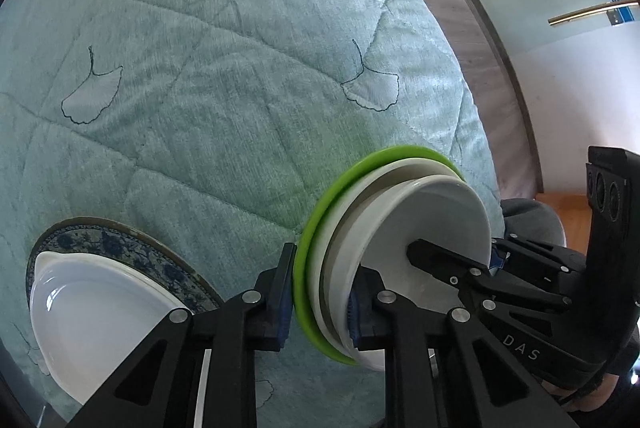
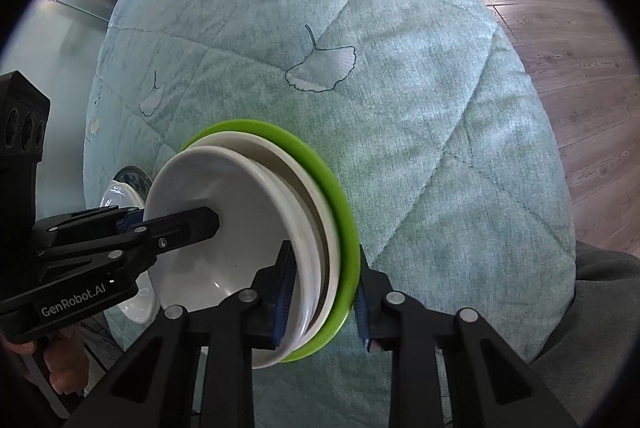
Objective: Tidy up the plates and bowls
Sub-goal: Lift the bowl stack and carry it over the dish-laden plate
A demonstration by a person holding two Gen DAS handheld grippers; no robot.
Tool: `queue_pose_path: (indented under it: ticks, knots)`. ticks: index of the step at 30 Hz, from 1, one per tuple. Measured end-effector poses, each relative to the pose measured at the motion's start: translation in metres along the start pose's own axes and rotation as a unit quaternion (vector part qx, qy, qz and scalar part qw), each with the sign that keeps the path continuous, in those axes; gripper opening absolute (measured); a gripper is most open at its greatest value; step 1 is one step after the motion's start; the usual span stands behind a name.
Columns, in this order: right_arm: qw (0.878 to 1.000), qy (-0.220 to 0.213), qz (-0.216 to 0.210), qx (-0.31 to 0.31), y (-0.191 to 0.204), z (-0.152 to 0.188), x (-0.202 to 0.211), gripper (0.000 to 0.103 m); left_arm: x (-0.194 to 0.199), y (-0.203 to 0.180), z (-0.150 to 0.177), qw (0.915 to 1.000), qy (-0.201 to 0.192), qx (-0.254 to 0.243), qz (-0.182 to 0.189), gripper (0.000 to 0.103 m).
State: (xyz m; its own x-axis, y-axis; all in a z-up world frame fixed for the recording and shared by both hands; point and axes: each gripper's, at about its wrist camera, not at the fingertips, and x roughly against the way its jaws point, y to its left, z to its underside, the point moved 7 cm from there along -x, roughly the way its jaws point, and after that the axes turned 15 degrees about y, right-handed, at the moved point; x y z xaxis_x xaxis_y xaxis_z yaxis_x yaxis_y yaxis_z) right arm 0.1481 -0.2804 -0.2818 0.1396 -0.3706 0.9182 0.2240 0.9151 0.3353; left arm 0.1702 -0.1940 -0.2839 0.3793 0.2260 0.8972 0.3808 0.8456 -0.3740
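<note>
A stack of dishes, a green plate (image 1: 320, 203) under white plates and a white bowl (image 1: 436, 211), is held on edge above the teal quilted table. My left gripper (image 1: 320, 304) is shut on the stack's near rim. My right gripper (image 2: 322, 296) is shut on the stack's other side, where the green plate (image 2: 340, 211) and white bowl (image 2: 212, 187) show. Each gripper appears in the other's view, the right gripper (image 1: 452, 264) and the left gripper (image 2: 176, 224). A white bowl (image 1: 92, 304) sits on a blue-patterned plate (image 1: 132, 248) on the table.
The teal quilted cloth (image 1: 224, 67) with leaf outlines covers the round table. Wooden floor (image 2: 560, 27) lies beyond the table's edge. A glass door with a metal handle (image 1: 588, 11) stands at the right. The bowl on the patterned plate (image 2: 120, 195) also shows at left.
</note>
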Motion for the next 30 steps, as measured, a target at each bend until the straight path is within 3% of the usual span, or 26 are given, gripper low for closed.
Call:
queue_pose_path:
  ticks: [5,14,24,30]
  knots:
    - [1.000,-0.004,0.016,0.003,0.004,0.003,0.001,0.024,0.001,-0.002,0.003,0.9998,-0.013,-0.002,-0.016,0.017]
    - [1.000,-0.012,-0.015,-0.017,-0.003,0.009,0.016,0.021,0.015,-0.012,0.015,0.9990,-0.029,-0.003,-0.032,0.016]
    - [0.996,-0.086,-0.001,-0.008,0.013,0.027,0.099,0.021,0.096,-0.048,0.041,0.9938,-0.108,-0.018,-0.022,0.016]
    - [0.993,-0.121,0.003,0.014,0.044,0.037,0.142,0.022,0.149,-0.050,0.069,0.9882,-0.152,-0.005,-0.020,0.015]
